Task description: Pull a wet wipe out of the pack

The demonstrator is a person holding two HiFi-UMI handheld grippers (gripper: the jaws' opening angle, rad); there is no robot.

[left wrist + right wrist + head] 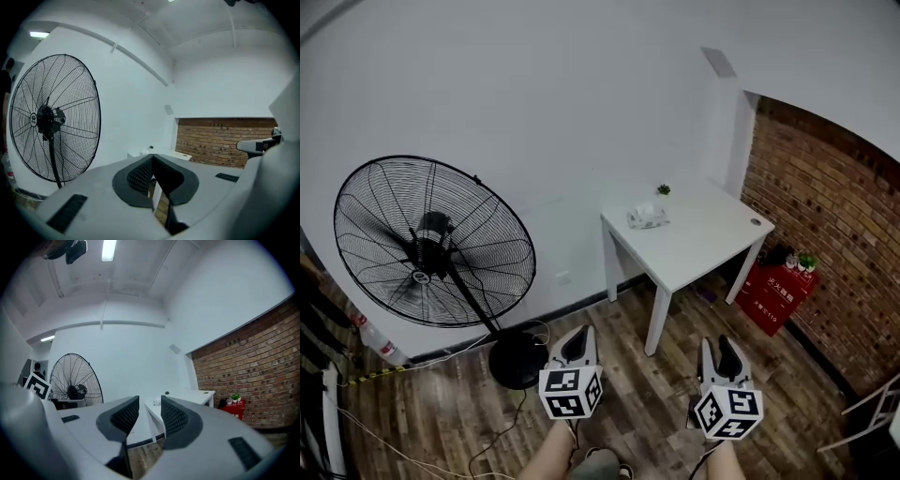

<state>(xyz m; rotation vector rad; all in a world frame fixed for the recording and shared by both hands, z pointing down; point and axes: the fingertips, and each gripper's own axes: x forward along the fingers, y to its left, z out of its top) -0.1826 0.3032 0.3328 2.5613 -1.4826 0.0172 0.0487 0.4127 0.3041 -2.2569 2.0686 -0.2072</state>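
Observation:
The wet wipe pack [647,217] is a small pale packet lying near the back of the white table [703,246], next to a tiny potted plant [664,190]. Both grippers are held low over the wooden floor, well short of the table. My left gripper [579,337] is shut, its jaw tips touching with nothing between them [152,157]. My right gripper [722,349] is open, with an empty gap between the jaws [150,404]. Seen from the right gripper view, the pack [157,401] lies far off, just beyond the gap. It shows as a small speck [143,151] in the left gripper view.
A large black pedestal fan [431,244] stands to the left, its base [517,359] and cable close to my left gripper. A brick wall [834,234] and a red crate [778,291] flank the table's right. A bottle [380,342] lies by the left wall.

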